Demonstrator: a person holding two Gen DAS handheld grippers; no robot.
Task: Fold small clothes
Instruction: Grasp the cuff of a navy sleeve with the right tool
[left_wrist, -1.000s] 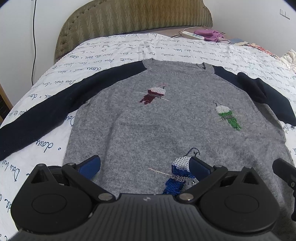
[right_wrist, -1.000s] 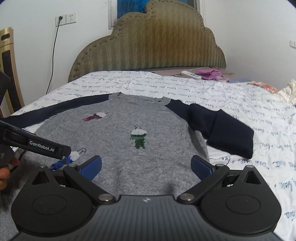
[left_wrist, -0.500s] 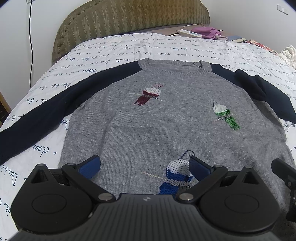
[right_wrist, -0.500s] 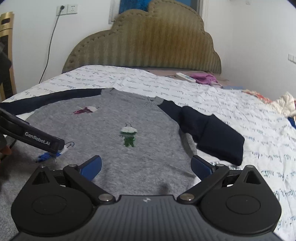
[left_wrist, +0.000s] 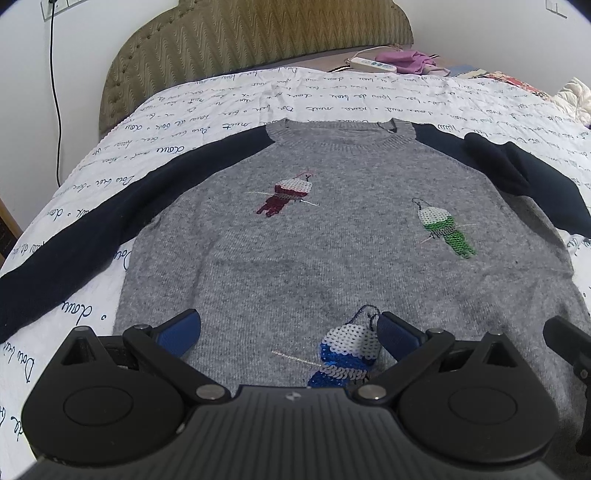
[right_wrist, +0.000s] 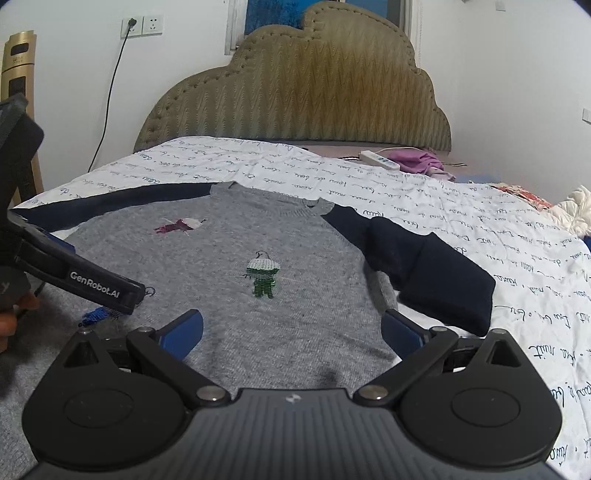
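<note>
I am hovering both hand-held grippers, left (left_wrist: 288, 328) and right (right_wrist: 291, 328), released, over the sweater (left_wrist: 332, 258). Only its right sleeve (right_wrist: 428, 273) is lying doubled; the body folds are remaining.

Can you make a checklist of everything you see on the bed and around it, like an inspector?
Surface: bed sheet, white with blue handwriting print.
Job's things: grey sweater lying flat, front up, three sequin birds; left navy sleeve stretched out, right navy sleeve folded back on itself.
Clutter: power strip and purple cloth near the headboard.
Grippers: left hand-held gripper open over the hem; right hand-held gripper open, holding nothing.
Cables: black cord plugged into the wall socket.
Surroundings: padded headboard, white walls.
</note>
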